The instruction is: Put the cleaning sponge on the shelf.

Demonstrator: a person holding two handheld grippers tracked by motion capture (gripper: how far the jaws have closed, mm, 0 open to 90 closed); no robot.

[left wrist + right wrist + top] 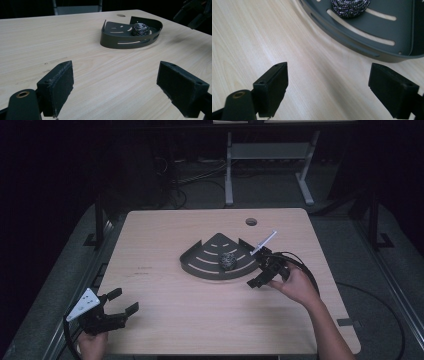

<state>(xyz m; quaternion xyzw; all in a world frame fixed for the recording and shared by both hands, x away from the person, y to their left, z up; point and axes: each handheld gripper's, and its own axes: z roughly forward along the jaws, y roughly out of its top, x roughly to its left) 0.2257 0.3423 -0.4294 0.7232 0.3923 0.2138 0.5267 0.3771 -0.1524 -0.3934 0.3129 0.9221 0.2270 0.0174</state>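
Two sets of fingers gape empty; the right gripper [264, 270] should reach slowly over the tray's [200, 265] wall for the scrubber [229, 260].

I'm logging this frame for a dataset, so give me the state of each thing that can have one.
left gripper: open, empty, near the table's front left corner.
right gripper: open, empty, beside the tray's curved wall.
corner tray: flat on the table, upright.
steel scourer: lying inside the tray, not held.
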